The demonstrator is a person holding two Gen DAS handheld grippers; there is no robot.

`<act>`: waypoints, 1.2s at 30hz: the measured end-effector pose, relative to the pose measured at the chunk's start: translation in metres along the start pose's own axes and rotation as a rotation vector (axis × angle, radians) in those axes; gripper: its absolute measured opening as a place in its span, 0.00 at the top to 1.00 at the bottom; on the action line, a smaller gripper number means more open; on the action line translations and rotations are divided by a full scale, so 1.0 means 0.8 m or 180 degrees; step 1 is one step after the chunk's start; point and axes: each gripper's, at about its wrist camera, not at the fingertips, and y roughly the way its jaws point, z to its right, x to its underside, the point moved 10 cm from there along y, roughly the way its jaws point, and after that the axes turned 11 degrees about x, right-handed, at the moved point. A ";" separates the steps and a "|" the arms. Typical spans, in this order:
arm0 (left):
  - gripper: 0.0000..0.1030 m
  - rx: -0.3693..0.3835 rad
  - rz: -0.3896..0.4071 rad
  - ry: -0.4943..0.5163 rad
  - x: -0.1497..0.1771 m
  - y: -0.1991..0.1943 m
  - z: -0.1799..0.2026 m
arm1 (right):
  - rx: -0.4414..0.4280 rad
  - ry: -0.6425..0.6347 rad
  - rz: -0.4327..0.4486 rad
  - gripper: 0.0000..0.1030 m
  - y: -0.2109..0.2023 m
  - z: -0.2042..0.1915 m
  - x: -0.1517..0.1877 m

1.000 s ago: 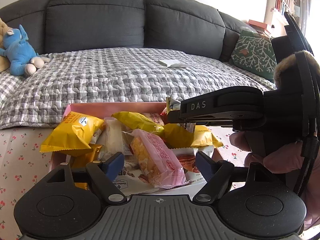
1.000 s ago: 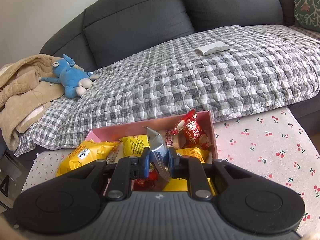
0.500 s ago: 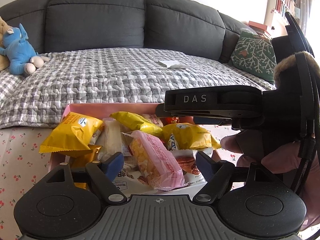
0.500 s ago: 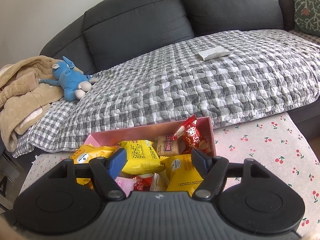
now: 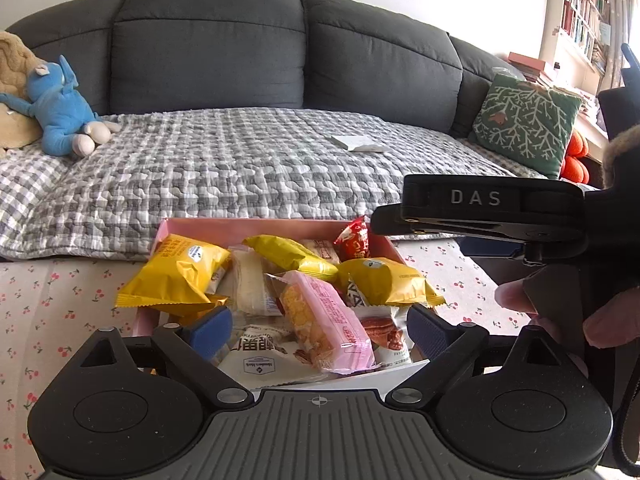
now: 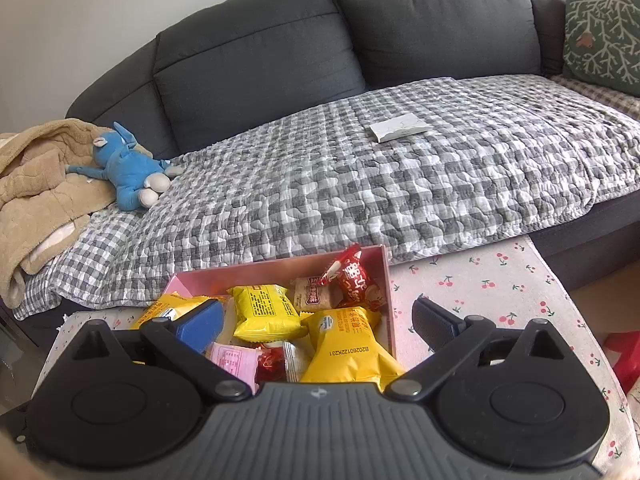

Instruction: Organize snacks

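A pink box (image 5: 256, 225) full of snack packets sits on the cherry-print table; it also shows in the right wrist view (image 6: 386, 280). Yellow packets (image 5: 176, 276), a pink packet (image 5: 328, 320) and a red packet (image 5: 354, 240) lie piled inside. My left gripper (image 5: 318, 330) is open and empty, low over the box's near end. My right gripper (image 6: 316, 326) is open and empty above the box; from the left wrist view it shows to the right of the box (image 5: 480, 216). A yellow packet (image 6: 348, 348) lies under it.
A grey sofa with a checked quilt (image 5: 240, 168) stands right behind the table. A blue plush toy (image 5: 60, 108), a white paper pack (image 5: 358, 142) and a green cushion (image 5: 524, 124) lie on it. A red stool (image 6: 626, 356) stands right of the table.
My right gripper opened and let go of a silvery snack packet into the box, then drew back to the right and up. The left gripper stayed open and nearly still.
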 end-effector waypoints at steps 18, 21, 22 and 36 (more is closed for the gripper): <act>0.00 -0.0507 -0.0133 -0.0188 0.038 -0.091 -0.027 | 0.0126 -0.0094 -0.0072 0.00 -0.075 -0.003 0.058; 0.00 -0.0562 -0.0189 -0.0309 0.048 -0.101 -0.033 | 0.0134 -0.0047 -0.0103 0.00 -0.084 -0.003 0.071; 0.00 -0.0579 -0.0210 -0.0346 0.051 -0.104 -0.035 | 0.0125 -0.0037 -0.0123 0.00 -0.087 -0.004 0.076; 0.00 -0.0939 -0.0394 -0.0500 0.092 -0.141 -0.061 | 0.0393 -0.0404 -0.0125 0.00 -0.118 -0.001 0.114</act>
